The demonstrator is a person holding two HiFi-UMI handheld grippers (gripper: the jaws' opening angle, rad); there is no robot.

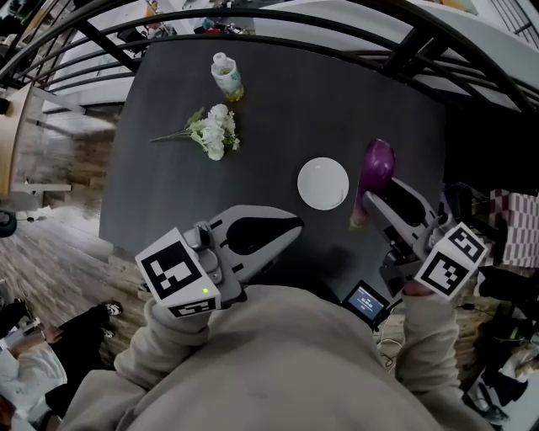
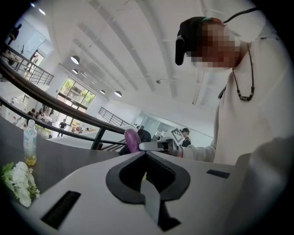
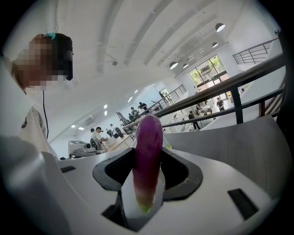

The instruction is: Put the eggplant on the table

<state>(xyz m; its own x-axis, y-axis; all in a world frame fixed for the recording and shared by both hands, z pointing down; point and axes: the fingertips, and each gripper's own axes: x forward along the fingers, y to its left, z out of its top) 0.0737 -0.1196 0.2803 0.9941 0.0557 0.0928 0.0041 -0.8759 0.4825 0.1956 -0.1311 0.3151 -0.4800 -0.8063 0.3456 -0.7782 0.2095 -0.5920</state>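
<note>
Sleeves (image 1: 173, 337) of pale cloth fill the near edge of the head view, one hand on each gripper. Between them, at the table's near edge, lies a small lit screen (image 1: 366, 300). The left gripper (image 1: 290, 229) sits over the near left part of the dark table (image 1: 278, 109), its jaws brought together tip to tip with nothing between them. The right gripper (image 1: 375, 202) reaches in from the near right, its jaws clamped on the eggplant (image 1: 377, 168), gripping it by its lower part (the pale green end points back towards the person, the purple end away). The eggplant is over the right side of the table, just beside the white plate (image 1: 322, 183), on its right; whether it touches the tabletop cannot be told. Farther off, left of centre, lies a bunch of white flowers (image 1: 212, 132), and beyond it a small bottle (image 1: 226, 76) stands near the far edge. Dark railing bars (image 1: 253, 17) curve behind the table.
</note>
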